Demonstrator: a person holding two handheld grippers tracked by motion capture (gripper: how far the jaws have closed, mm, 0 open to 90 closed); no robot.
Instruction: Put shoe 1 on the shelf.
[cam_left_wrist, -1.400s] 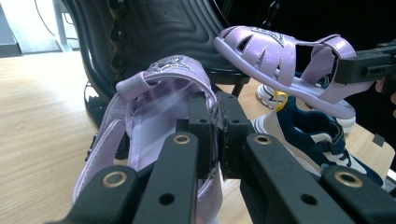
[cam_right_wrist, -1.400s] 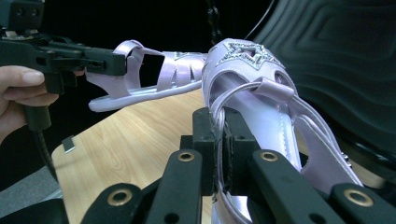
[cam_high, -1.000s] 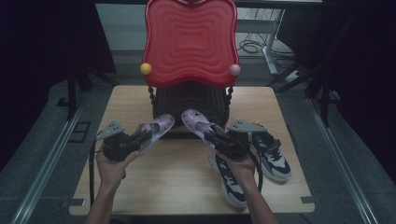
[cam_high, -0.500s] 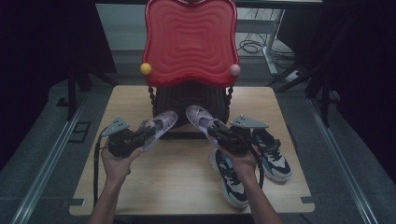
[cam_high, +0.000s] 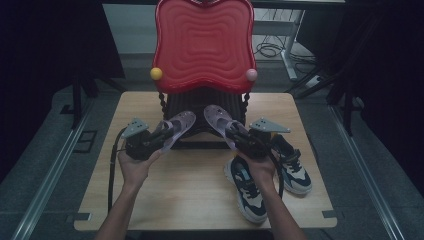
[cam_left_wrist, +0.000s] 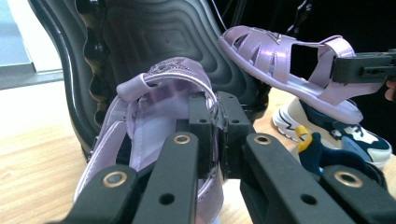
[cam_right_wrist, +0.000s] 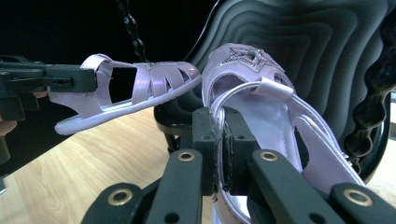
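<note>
Dark curtains ring a pale wooden bench on a grey floor, with a black shoe rack at twelve o'clock under a red ribbed chair back bearing a yellow knob and a pink knob.

Since a second ago the left gripper has drifted a little toward the centre, so its purple sandal now rides nearer the rack's front; the right gripper has hardly shifted. Both sandals are lifted off the bench with their toes aimed at the rack, which I read as the pair being brought in for placing there, not yet set down.

Left jaws are clamped on the heel strap of the left sandal; right jaws are likewise pinched on the heel strap of the right sandal, seen at one o'clock from the other gripper. Neither grip has altered.

Two navy-and-white sneakers lie on the bench at four o'clock, just beside the right hand. Cables trail on the floor behind.
</note>
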